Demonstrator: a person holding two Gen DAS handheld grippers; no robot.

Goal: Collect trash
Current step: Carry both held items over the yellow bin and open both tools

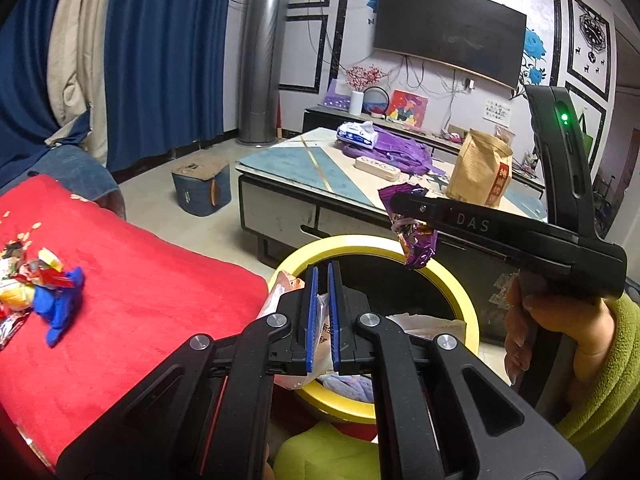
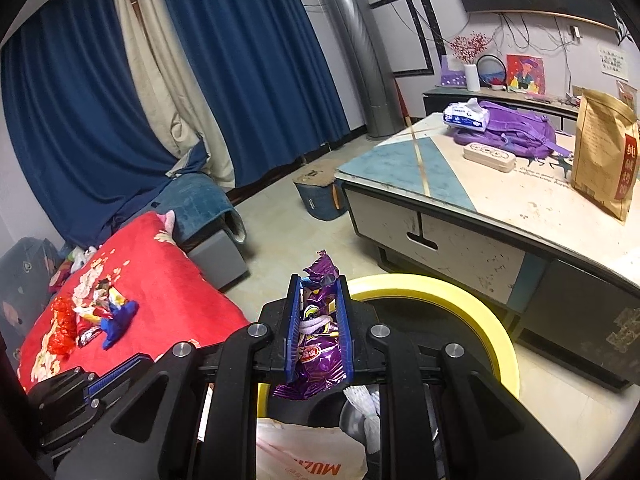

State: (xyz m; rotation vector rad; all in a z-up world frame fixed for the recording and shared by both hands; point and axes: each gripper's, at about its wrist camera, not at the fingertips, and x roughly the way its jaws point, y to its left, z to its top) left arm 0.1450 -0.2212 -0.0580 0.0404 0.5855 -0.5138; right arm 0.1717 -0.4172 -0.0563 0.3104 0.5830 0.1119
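My right gripper (image 2: 319, 330) pinched crinkled purple foil wrapper (image 2: 320, 344) above round yellow-rimmed bin (image 2: 460, 300) | my left gripper (image 1: 323, 312) clamped bin's pale plastic liner bag (image 1: 320, 332) | red blanket (image 1: 140, 280) beside held loose wrappers (image 1: 36, 284).

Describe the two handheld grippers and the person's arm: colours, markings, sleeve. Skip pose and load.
Both grippers are matte black with angular cut-out linkage arms, silver round pivot bolts and blue ribbed pads lining the fingers. Seen from the left gripper, the right gripper has a pistol-style body marked "DAS" and a curved black upright with a lit green light. The person's hand emerges from a lime-green fleece sleeve. No cables show.
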